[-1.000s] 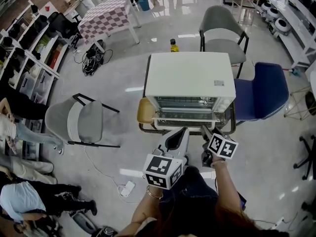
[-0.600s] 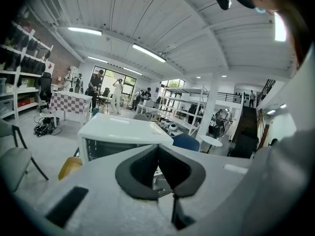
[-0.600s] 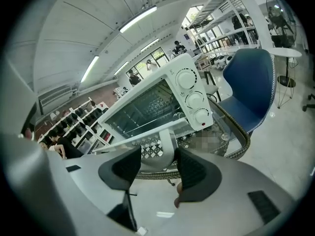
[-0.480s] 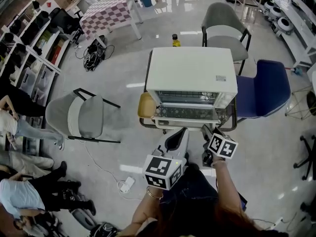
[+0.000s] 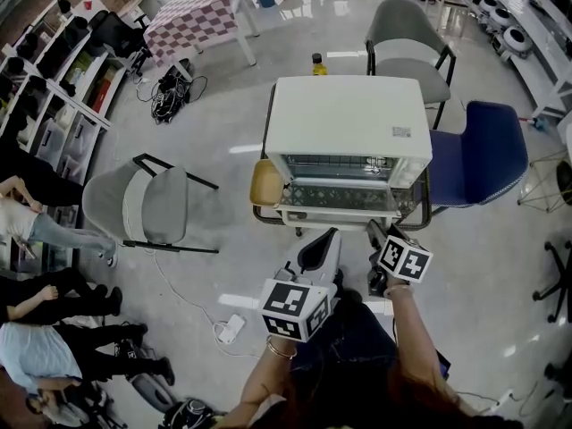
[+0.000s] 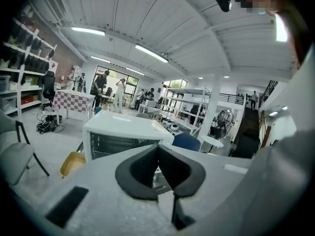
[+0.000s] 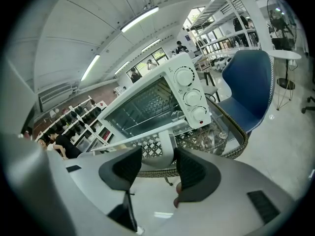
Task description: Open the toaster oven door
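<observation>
A white toaster oven [image 5: 344,123] stands on a round wicker table with a glass top [image 5: 420,217]. Its glass door [image 5: 344,195] hangs tilted partly down, with the white handle bar [image 5: 340,214] along its front edge. My right gripper [image 5: 375,232] sits just in front of the handle's right end. In the right gripper view its jaws [image 7: 158,163] stand open, having just been closing a little. A white handle post [image 7: 165,144] shows in the gap, and no pad presses on it. My left gripper [image 5: 329,239] is shut on nothing, below the door's middle; its pads [image 6: 142,168] meet.
A blue chair [image 5: 478,159] stands right of the table and a grey chair [image 5: 407,47] behind it. Another grey chair [image 5: 143,208] and a yellow seat [image 5: 265,186] are at the left. A bottle [image 5: 315,63] stands on the floor, a cable plug [image 5: 231,329] lies near my feet, and people [image 5: 36,347] stand far left.
Both grippers and the oven door look much the same as before. The people at the left edge have shifted about.
</observation>
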Demonstrator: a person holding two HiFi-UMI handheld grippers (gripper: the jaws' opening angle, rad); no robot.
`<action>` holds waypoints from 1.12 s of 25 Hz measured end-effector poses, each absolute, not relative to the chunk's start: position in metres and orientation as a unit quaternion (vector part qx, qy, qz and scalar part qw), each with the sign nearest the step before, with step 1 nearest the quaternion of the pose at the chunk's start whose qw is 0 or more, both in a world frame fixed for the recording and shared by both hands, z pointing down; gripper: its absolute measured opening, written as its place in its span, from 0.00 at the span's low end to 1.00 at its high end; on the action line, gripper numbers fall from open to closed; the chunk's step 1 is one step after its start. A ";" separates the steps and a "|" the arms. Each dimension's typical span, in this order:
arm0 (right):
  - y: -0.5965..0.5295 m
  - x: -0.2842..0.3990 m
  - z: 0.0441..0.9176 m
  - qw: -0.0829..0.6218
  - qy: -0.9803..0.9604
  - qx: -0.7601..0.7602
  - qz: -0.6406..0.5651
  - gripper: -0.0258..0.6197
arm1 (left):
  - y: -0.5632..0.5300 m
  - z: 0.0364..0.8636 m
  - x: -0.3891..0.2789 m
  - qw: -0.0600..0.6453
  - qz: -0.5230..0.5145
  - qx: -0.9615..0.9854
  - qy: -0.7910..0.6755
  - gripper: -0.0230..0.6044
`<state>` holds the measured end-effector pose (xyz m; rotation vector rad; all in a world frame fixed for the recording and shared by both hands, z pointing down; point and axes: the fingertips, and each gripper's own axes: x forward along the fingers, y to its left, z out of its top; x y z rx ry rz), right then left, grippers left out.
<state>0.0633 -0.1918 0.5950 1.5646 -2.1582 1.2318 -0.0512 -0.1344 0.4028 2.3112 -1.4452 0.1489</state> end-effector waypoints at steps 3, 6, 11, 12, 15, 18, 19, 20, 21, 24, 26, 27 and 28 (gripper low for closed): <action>-0.187 0.062 0.597 0.104 -0.731 0.529 0.417 0.37 | -0.130 0.405 -0.053 0.207 0.054 0.826 -0.521 0.06; -0.186 0.062 0.601 0.106 -0.732 0.530 0.415 0.37 | -0.128 0.409 -0.054 0.210 0.053 0.825 -0.523 0.06; -0.183 0.064 0.607 0.113 -0.734 0.528 0.412 0.37 | -0.124 0.418 -0.053 0.215 0.056 0.822 -0.524 0.06; -0.182 0.064 0.608 0.113 -0.734 0.527 0.413 0.37 | -0.123 0.419 -0.052 0.216 0.056 0.822 -0.524 0.06; -0.177 0.063 0.613 0.118 -0.733 0.526 0.414 0.37 | -0.119 0.425 -0.053 0.219 0.057 0.821 -0.524 0.06; -0.175 0.064 0.614 0.122 -0.733 0.529 0.410 0.37 | -0.117 0.428 -0.054 0.219 0.056 0.821 -0.525 0.06; -0.174 0.064 0.614 0.123 -0.732 0.530 0.410 0.37 | -0.116 0.429 -0.054 0.218 0.056 0.820 -0.525 0.06; -0.173 0.064 0.616 0.123 -0.732 0.530 0.410 0.37 | -0.115 0.430 -0.055 0.219 0.055 0.820 -0.527 0.06; -0.172 0.064 0.617 0.124 -0.732 0.530 0.410 0.37 | -0.115 0.432 -0.056 0.219 0.054 0.819 -0.528 0.06; -0.170 0.063 0.623 0.128 -0.731 0.530 0.410 0.36 | -0.115 0.436 -0.060 0.221 0.051 0.816 -0.532 0.06; -0.170 0.064 0.627 0.132 -0.731 0.531 0.406 0.36 | -0.115 0.440 -0.061 0.221 0.050 0.814 -0.535 0.06; -0.169 0.064 0.629 0.134 -0.732 0.532 0.405 0.36 | -0.115 0.441 -0.062 0.221 0.049 0.813 -0.536 0.06; -0.168 0.065 0.632 0.135 -0.731 0.532 0.405 0.36 | -0.114 0.443 -0.063 0.221 0.049 0.812 -0.537 0.06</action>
